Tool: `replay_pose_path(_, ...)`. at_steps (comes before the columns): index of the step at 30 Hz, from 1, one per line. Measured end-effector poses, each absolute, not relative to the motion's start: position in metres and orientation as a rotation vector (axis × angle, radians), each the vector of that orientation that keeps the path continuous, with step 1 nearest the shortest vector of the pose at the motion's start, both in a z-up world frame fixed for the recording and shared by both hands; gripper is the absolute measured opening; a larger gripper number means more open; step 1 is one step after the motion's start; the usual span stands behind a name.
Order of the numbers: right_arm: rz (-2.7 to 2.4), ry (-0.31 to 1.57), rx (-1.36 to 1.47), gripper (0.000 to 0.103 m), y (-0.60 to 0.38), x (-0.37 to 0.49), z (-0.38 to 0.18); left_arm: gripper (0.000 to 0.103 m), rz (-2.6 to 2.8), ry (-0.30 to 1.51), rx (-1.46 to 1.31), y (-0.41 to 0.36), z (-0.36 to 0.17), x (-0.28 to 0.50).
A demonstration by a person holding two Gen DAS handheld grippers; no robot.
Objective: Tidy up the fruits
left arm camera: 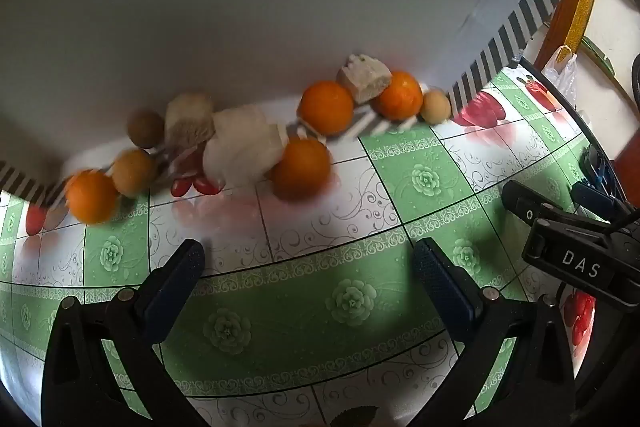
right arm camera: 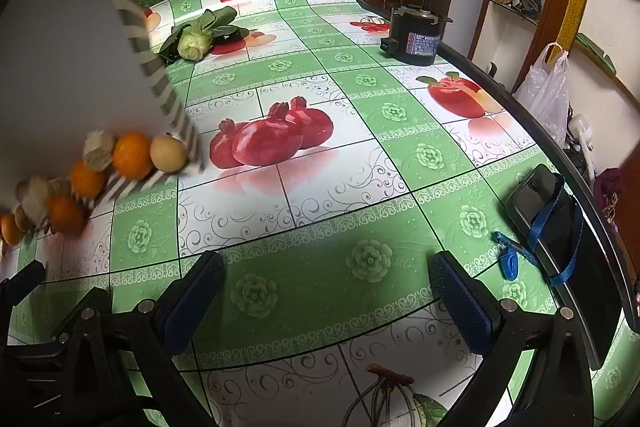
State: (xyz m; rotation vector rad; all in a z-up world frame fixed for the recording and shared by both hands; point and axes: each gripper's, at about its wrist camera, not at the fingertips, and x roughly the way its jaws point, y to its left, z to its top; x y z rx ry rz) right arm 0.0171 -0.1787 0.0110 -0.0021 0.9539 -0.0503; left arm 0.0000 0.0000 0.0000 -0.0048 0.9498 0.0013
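- My left gripper (left arm camera: 308, 263) and right gripper (right arm camera: 326, 277) both hang spread apart and empty over the table (right arm camera: 360, 211).
- The oranges (left arm camera: 302, 167) and pale fruits (left arm camera: 436, 105) lie strewn along the grey board (left arm camera: 200, 7) at the table's left edge, probably unsorted.
- Only the right wrist view shows the leafy cabbage (right arm camera: 194, 41) and phone (right arm camera: 540, 215).

Four oranges (left arm camera: 302, 163) lie in a loose line across the middle of the left wrist view, mixed with smaller tan round fruits (left arm camera: 436, 106) and pale bread-like chunks (left arm camera: 363, 77) (slightly blurred), all resting at the grey wall's foot.
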Motion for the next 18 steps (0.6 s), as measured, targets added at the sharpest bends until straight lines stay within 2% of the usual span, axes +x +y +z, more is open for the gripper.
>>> replay_pose_path(18,-0.049,0.952,0.000,0.103,-0.1783,0.0173,0.0107,0.103,0.003,0.948,-0.003,-0.0020,0.0004,-0.0003)
